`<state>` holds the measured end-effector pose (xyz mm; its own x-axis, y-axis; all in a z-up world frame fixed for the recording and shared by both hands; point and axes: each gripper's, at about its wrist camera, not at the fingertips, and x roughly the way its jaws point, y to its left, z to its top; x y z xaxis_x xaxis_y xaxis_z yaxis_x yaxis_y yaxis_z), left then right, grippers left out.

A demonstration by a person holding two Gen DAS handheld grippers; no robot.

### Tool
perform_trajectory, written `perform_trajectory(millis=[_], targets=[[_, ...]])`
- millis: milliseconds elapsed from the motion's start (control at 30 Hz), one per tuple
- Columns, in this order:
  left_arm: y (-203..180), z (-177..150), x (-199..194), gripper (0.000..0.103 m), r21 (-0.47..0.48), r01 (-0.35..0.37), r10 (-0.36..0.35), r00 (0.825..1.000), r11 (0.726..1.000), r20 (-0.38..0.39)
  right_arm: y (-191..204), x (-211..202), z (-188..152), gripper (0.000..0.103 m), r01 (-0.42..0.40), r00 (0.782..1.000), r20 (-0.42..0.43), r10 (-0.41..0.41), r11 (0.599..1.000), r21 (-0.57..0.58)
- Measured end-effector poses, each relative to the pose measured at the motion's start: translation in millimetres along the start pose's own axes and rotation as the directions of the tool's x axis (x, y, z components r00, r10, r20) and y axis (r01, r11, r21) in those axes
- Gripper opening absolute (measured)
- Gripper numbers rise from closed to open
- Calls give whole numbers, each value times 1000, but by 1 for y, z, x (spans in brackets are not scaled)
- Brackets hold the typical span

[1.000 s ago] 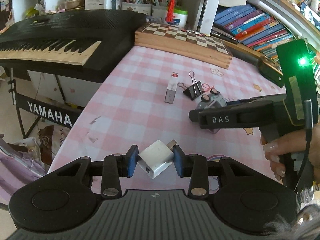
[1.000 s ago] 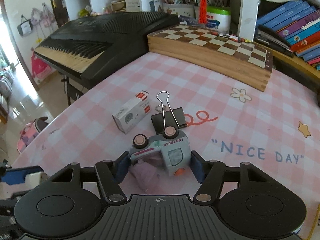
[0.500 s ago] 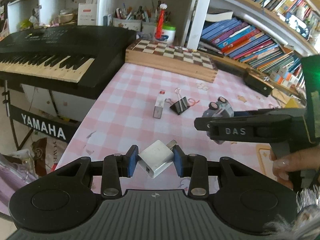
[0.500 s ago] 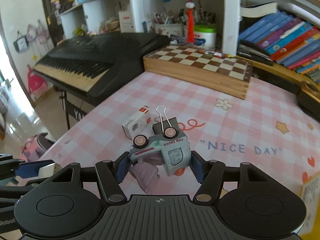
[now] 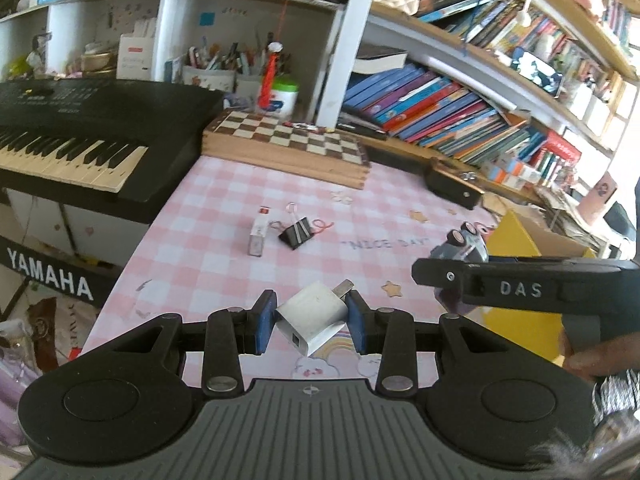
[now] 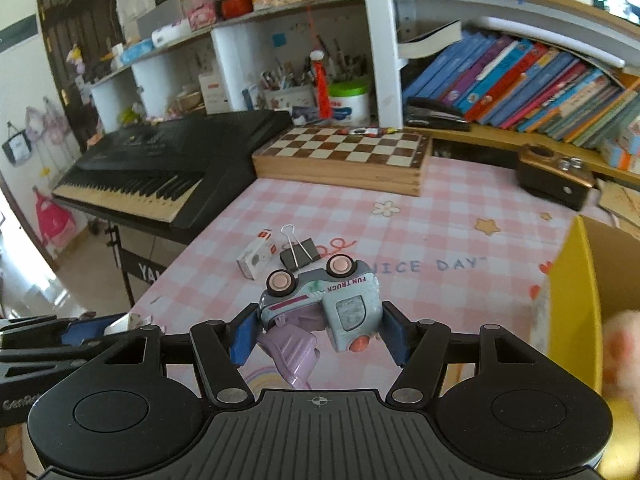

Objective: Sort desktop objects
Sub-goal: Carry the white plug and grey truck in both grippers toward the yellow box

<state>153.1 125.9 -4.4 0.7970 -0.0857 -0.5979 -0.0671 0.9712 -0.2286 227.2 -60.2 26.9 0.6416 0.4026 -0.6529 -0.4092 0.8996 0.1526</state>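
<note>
My left gripper [image 5: 311, 322] is shut on a white USB charger plug [image 5: 314, 323] and holds it above the pink checked tablecloth [image 5: 208, 248]. My right gripper [image 6: 318, 332] is shut on a pale blue toy truck [image 6: 328, 300], held upside down with its wheels up and a purple part hanging below. The truck also shows in the left wrist view [image 5: 464, 246], right of the left gripper. A small white box [image 6: 256, 258] and a black binder clip [image 6: 300, 256] lie on the table ahead. A yellow box [image 6: 576, 312] stands open at the right.
A black Yamaha keyboard [image 5: 76, 136] borders the table's left side. A wooden chessboard [image 6: 348, 160] lies at the back. A dark wooden box [image 6: 554, 178] sits back right. Bookshelves [image 5: 460, 112] fill the rear.
Both grippers have risen and pulled back from the table with their loads. The right gripper has moved right, and the yellow box has come into view.
</note>
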Motion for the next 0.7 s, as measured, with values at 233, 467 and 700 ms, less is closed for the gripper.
perform_trajectory(millis=[233,467,700], targets=[[-3,-13,-23,35,13,40,-40,999,999,8,9,-32,-24,64,21,1000,11,-22,1000,22],[-1,-30,-50,35,25,69,-70,997,997,14,23,-59,-47,64,40,999,7,-40,998,47],[4,-50,-82,35,34,81,-82,997,996,16,42,-82,-72,64,48,999,5,-49,997,65]])
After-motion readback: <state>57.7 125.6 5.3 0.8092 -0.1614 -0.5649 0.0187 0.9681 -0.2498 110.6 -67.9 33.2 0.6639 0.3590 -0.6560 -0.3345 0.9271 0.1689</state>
